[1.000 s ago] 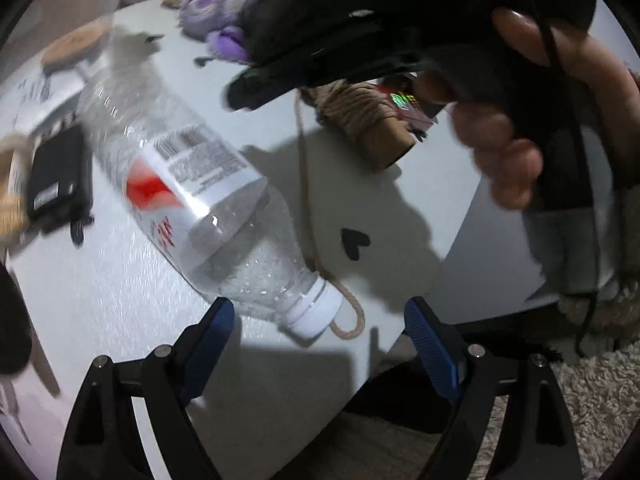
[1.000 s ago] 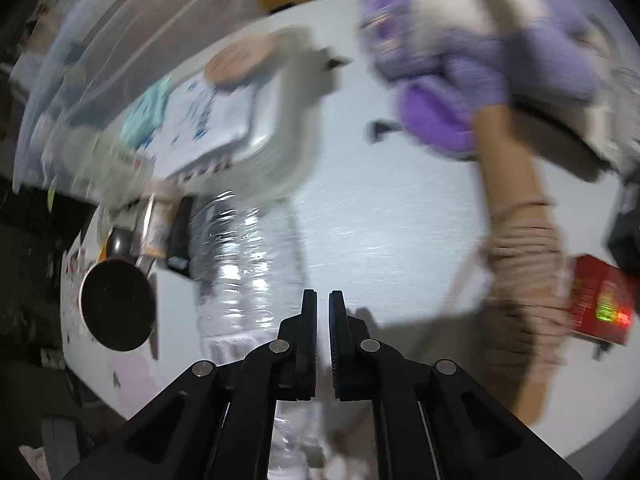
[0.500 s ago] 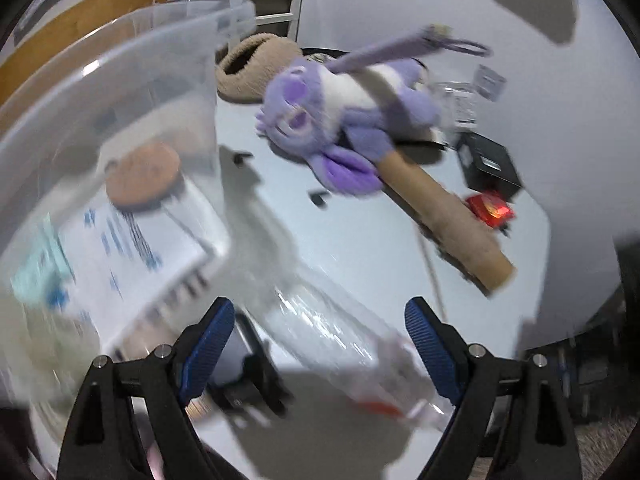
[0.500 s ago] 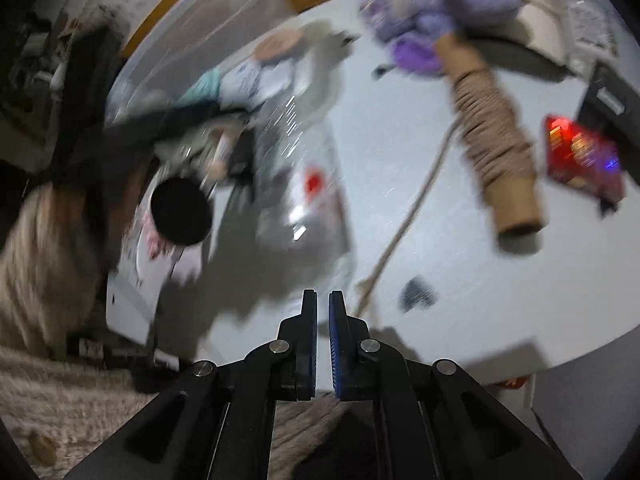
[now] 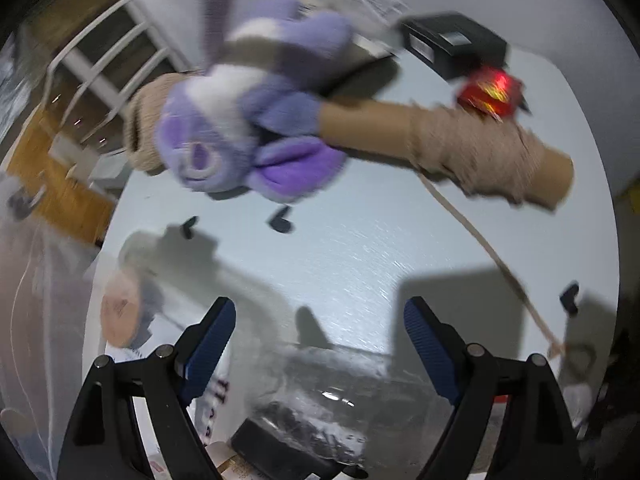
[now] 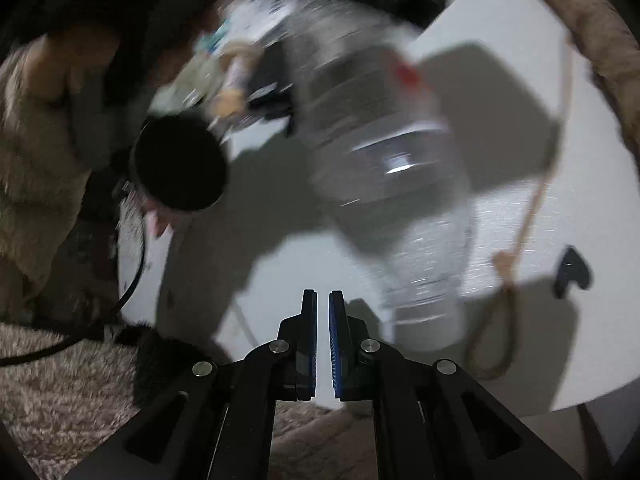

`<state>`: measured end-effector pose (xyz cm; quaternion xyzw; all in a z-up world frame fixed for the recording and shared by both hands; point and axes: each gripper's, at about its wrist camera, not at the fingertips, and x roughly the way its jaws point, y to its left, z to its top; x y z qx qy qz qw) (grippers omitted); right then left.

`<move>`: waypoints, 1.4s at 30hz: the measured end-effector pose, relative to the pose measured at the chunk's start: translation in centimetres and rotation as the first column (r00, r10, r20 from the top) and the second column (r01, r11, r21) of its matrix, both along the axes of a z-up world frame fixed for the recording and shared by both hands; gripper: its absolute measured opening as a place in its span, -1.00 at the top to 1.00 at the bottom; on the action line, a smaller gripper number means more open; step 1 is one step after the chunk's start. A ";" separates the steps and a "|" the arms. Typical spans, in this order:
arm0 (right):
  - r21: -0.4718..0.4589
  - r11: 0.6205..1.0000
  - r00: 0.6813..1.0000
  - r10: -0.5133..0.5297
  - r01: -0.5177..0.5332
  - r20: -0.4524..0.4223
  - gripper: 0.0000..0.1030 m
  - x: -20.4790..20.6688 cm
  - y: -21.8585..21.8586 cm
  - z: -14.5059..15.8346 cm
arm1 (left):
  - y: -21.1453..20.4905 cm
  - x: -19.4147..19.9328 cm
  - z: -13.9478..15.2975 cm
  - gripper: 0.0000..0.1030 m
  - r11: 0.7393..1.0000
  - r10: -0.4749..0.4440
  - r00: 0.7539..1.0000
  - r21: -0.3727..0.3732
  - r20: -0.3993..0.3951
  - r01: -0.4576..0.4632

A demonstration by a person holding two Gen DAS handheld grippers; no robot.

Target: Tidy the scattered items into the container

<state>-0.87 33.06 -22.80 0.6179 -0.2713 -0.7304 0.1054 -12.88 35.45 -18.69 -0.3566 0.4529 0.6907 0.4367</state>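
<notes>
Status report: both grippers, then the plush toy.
Left gripper open, empty. Right gripper shut, empty. Purple plush toy on table, lying across twine spool.

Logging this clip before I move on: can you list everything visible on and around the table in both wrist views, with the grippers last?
Plush toy: one, purple and white, far side of table, lying over the tube.
Cardboard tube with twine: one, tan, right of the plush; loose cord trails toward the near edge.
Red packet: one, shiny red, behind the tube.
Black box: one, far right.
Plastic bottle: one, clear, red-and-white label, lying on the table.
Table: one, white.
Rug: beige, on the floor.
Left gripper: black, blue pads, open, empty.
Right gripper: black, blue pads, shut, empty.
</notes>
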 end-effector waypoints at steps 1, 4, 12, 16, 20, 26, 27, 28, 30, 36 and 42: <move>0.012 0.999 0.999 -0.035 0.035 0.002 0.88 0.1 0.6 -0.1 | 0.0 0.2 -0.3 -0.67 1.000 -0.011 1.000 -0.009 0.000 0.011; 0.039 0.990 0.991 -0.134 0.134 0.013 0.88 0.5 2.5 -0.4 | -0.5 0.4 -0.4 -0.68 1.000 -0.016 1.000 -0.002 0.024 0.016; 0.124 0.945 0.953 -0.303 0.302 -0.005 0.88 0.1 7.0 -0.6 | -2.1 0.6 -1.4 -0.68 0.999 0.030 0.997 -0.023 0.067 -0.028; 0.122 0.934 0.942 -0.337 0.336 -0.014 0.88 -1.0 8.9 -0.5 | -2.9 1.3 -1.9 -0.68 0.997 0.071 0.992 -0.025 0.101 -0.069; 0.122 0.942 0.950 -0.313 0.313 -0.021 0.88 -2.4 9.1 -0.5 | -3.7 1.8 -2.1 -0.68 0.992 0.124 0.983 -0.018 0.135 -0.122; 0.091 0.943 0.948 -0.317 0.319 -0.036 0.88 -3.0 9.9 -0.1 | -6.3 2.4 -0.7 -0.68 0.970 0.235 0.946 0.015 0.225 -0.244; 0.081 0.941 0.944 -0.327 0.329 -0.040 0.88 -2.7 10.1 0.0 | -6.9 2.6 -0.3 -0.68 0.963 0.255 0.933 0.022 0.255 -0.269; 0.061 0.937 0.939 -0.342 0.344 -0.042 0.88 -2.4 10.3 0.1 | -7.5 2.7 0.1 -0.68 0.955 0.274 0.919 0.029 0.284 -0.294; 0.014 0.927 0.926 -0.375 0.376 -0.039 0.88 -2.1 10.8 0.1 | -8.6 3.0 0.9 -0.68 0.938 0.310 0.887 0.040 0.343 -0.344; -0.084 0.909 0.911 -0.412 0.409 -0.027 0.88 -1.3 11.5 0.2 | -10.8 5.7 2.7 -0.68 0.910 0.347 0.786 0.020 0.511 -0.415; -0.109 0.917 0.921 -0.389 0.385 -0.023 0.88 -1.0 11.3 0.3 | -9.7 9.9 1.2 -0.68 0.926 0.354 0.792 -0.071 0.497 -0.370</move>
